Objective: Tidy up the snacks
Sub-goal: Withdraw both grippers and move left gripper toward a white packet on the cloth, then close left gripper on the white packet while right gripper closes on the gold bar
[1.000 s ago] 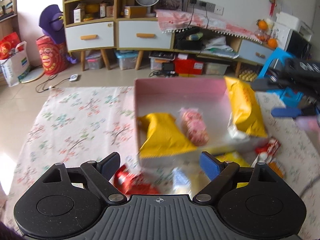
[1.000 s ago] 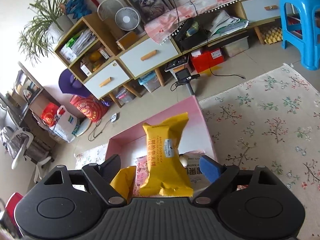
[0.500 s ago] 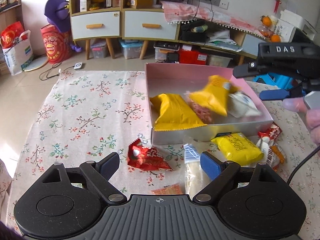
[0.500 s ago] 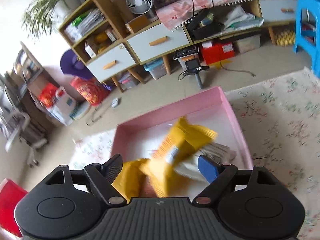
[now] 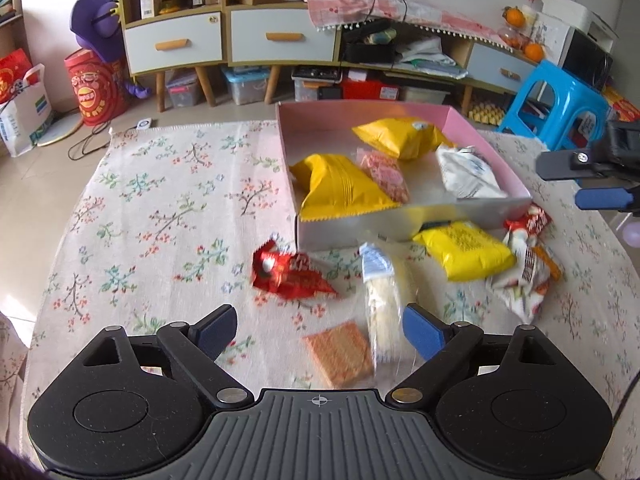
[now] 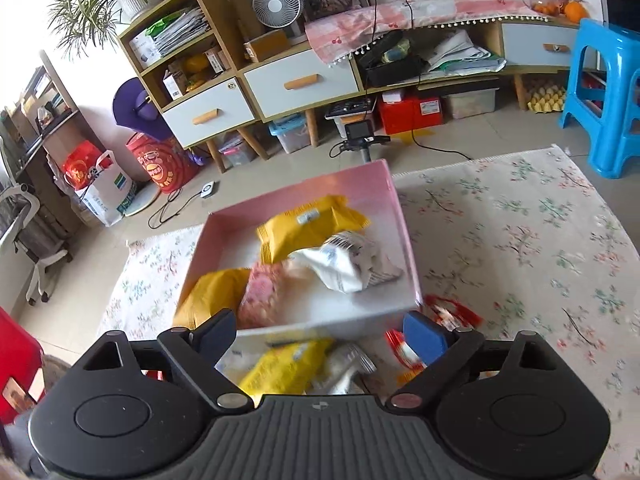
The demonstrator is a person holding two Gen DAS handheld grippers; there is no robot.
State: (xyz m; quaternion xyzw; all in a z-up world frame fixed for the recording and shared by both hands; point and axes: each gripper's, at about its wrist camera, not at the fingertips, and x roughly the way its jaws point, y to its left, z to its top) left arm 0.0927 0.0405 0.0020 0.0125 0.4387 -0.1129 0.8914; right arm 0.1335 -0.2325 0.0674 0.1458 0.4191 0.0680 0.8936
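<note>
A pink box (image 5: 496, 162) (image 6: 404, 236) on the flowered cloth holds two yellow packets (image 5: 340, 188) (image 5: 400, 136), a pink packet (image 5: 384, 174) and a white packet (image 5: 468, 172). In front of it lie a red packet (image 5: 288, 274), a clear cracker sleeve (image 5: 382, 304), an orange wafer (image 5: 340, 354), a yellow packet (image 5: 464, 248) and red-white packets (image 5: 524, 276). My left gripper (image 5: 318, 330) is open and empty over the cloth near the wafer. My right gripper (image 6: 320, 336) is open and empty above the box's near edge; it also shows at the right in the left wrist view (image 5: 588, 184).
A blue plastic stool (image 5: 556, 104) (image 6: 608, 92) stands beyond the cloth on the right. Cabinets with drawers (image 5: 280, 40) and storage bins line the far wall. A cable and small device (image 5: 144, 124) lie on the floor past the cloth's far edge.
The yellow packet left my right gripper and dropped into the pink box. The right gripper drew back toward the box's near side. The left gripper pulled back and higher.
</note>
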